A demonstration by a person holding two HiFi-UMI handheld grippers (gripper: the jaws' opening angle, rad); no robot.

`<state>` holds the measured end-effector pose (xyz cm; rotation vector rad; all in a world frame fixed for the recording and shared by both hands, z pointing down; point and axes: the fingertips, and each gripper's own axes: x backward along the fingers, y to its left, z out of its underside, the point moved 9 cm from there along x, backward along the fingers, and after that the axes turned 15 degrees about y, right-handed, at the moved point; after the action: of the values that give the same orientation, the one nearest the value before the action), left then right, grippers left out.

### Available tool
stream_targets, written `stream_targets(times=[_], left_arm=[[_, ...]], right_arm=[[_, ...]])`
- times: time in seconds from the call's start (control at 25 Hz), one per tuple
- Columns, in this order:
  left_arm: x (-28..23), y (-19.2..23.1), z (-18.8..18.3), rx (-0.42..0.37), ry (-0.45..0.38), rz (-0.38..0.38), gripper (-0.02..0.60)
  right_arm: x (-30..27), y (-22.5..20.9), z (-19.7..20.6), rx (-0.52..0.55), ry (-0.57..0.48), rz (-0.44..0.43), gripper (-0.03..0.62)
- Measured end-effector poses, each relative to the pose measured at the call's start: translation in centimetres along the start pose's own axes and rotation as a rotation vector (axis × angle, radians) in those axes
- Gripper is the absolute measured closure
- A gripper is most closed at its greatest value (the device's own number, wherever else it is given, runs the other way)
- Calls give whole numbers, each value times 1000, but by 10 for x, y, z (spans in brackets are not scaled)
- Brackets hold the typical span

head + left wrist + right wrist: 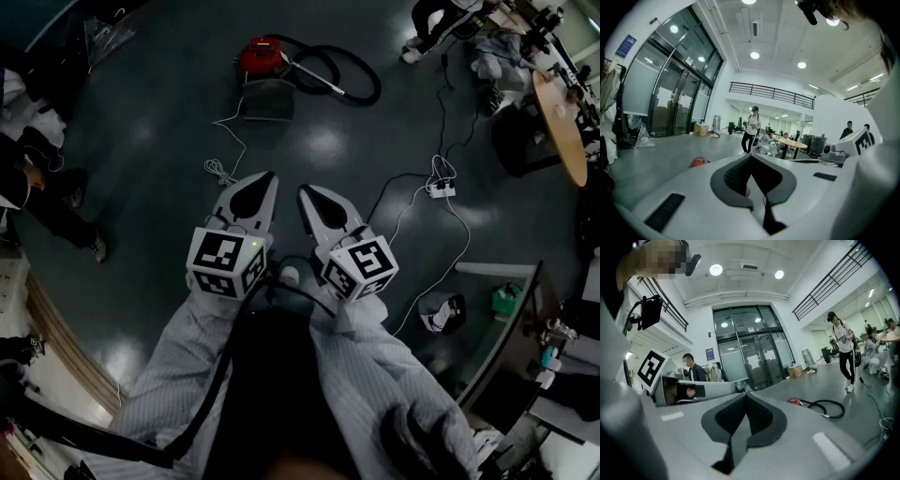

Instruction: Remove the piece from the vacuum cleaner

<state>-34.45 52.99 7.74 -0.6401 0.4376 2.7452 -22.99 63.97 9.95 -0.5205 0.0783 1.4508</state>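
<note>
A red canister vacuum cleaner (pixel 260 56) stands on the dark floor at the far middle, with a black hose (pixel 352 70) curling to its right and a grey piece (pixel 269 99) lying just in front of it. It shows small and red in the left gripper view as the vacuum cleaner (pixel 698 162), and in the right gripper view as the vacuum cleaner (pixel 795 401) with its hose (pixel 828 408). My left gripper (pixel 266 178) and right gripper (pixel 305 193) are held side by side, well short of it. Both are shut and hold nothing.
A white cord (pixel 225 141) and a power strip (pixel 440 188) with cables lie on the floor. A round table (pixel 560 122) with seated people is at the far right; a person (pixel 843 350) walks nearby. Glass doors (pixel 754 357) stand behind. A desk edge (pixel 506 328) is at the right.
</note>
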Motion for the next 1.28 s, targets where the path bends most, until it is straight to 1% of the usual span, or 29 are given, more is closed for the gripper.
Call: stream_targets(times=[0.6, 0.84, 1.04, 1.16, 1.28], left_arm=[[-18, 8, 0, 3, 25, -17, 577], [-35, 13, 11, 45, 50, -34, 577], [-61, 47, 9, 56, 83, -65, 577], [-85, 87, -4, 67, 89, -72, 577], [-113, 136, -25, 81, 91, -73, 577]], right_arm=[[-8, -19, -2, -50, -18, -11, 594], [-17, -38, 6, -84, 12, -47, 593], [-56, -55, 6, -103, 58, -84, 593], [-99, -75, -9, -111, 66, -86, 593], [-151, -97, -33, -103, 72, -75, 593]])
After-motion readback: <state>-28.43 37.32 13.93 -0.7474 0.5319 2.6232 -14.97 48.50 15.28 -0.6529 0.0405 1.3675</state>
